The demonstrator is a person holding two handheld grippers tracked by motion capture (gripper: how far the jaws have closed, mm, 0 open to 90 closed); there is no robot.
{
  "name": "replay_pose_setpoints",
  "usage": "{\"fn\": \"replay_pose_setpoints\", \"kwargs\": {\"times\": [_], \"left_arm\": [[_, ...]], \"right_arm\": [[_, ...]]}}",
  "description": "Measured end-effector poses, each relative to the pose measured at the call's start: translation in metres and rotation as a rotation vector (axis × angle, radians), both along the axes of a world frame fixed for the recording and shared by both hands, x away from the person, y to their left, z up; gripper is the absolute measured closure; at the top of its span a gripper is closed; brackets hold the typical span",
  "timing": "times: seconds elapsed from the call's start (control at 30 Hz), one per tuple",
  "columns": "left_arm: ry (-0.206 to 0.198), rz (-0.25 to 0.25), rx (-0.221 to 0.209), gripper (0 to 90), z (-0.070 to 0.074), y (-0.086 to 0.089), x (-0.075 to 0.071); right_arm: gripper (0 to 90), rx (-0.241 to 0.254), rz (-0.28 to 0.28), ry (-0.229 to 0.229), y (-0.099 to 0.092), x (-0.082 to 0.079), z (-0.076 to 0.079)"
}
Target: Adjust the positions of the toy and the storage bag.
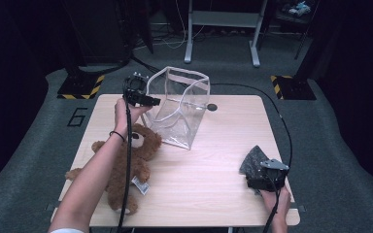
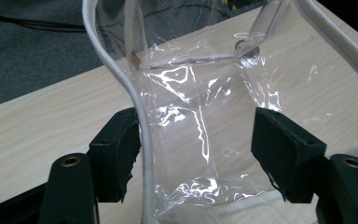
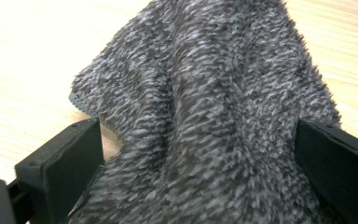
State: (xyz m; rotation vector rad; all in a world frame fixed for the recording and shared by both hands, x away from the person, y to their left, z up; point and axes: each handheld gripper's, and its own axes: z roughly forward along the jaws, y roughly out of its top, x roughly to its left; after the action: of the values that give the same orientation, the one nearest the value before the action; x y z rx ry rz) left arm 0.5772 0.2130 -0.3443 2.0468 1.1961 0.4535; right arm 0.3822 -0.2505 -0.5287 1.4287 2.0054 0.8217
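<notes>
Bag point(image 1: 179, 109) of clear plastic with white piped edges stands open toward the far middle of the wooden table point(image 1: 213, 165), sagging and creased. The left gripper point(image 1: 143, 99) is at its near-left rim; in the left gripper view the white piping point(image 2: 140, 116) runs just inside the left jaw, touching it, while the right jaw stands apart from the film, so the jaws are wide and not clamping. A brown teddy bear point(image 1: 126, 165) lies on its back at the table's near-left, under the person's left forearm. At the near-right corner the right gripper point(image 1: 264, 177) sits over a grey fleecy cloth point(image 3: 205, 116); the cloth bunches between its spread jaws, and whether the pads press it I cannot tell.
</notes>
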Motion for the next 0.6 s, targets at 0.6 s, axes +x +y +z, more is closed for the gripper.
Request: {"fn": "replay_pose_setpoints", "kwargs": {"times": [0.6], "left_arm": [[-0.089, -0.017, -0.028, 24.1, 0.019, -0.026, -0.008]], "right_arm": [[1.7, 0.005, 0.009, 0.008, -0.001, 0.001, 0.0]]}}
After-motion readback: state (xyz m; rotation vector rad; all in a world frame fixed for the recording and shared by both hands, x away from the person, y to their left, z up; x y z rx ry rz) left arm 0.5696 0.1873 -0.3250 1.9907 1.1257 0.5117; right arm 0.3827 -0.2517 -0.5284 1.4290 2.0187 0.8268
